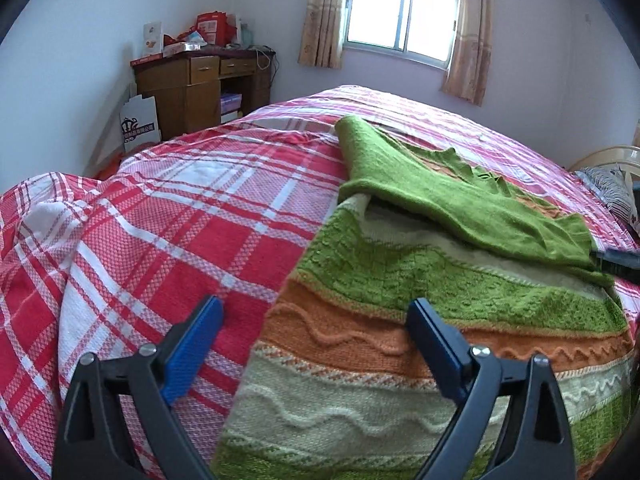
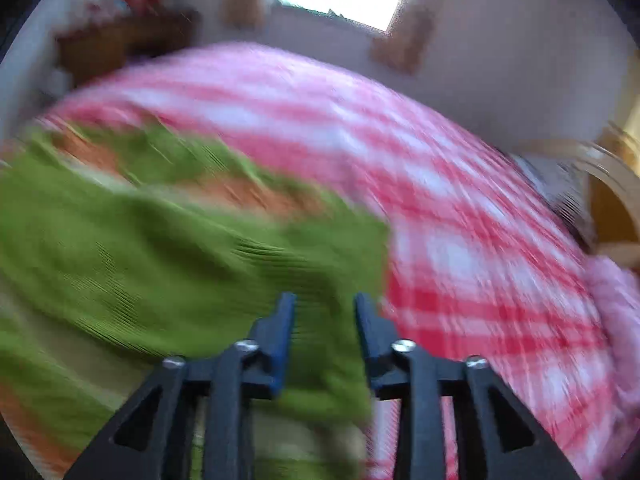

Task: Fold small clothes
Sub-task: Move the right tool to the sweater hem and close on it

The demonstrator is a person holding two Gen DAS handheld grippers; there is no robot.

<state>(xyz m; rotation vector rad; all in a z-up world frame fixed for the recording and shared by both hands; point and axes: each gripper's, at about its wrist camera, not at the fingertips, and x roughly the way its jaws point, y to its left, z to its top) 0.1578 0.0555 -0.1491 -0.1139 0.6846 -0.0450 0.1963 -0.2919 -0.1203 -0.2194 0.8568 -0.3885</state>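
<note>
A small knitted sweater point(image 1: 400, 320) with green, orange and cream stripes lies on the red plaid bed point(image 1: 180, 220). Its plain green sleeve point(image 1: 440, 196) is folded across the body. My left gripper point(image 1: 316, 316) is open, its jaws wide apart over the sweater's left hem edge, holding nothing. The right wrist view is motion-blurred. There my right gripper point(image 2: 325, 304) stands partly open over the green sleeve point(image 2: 160, 248), near its right edge. The right gripper's dark tip shows at the sleeve's end in the left wrist view point(image 1: 616, 260).
A wooden desk point(image 1: 200, 84) with boxes on top stands in the far left corner, a white paper bag point(image 1: 138, 122) beside it. A curtained window point(image 1: 400, 12) is on the far wall. A wicker chair point(image 1: 608, 160) stands at the bed's right.
</note>
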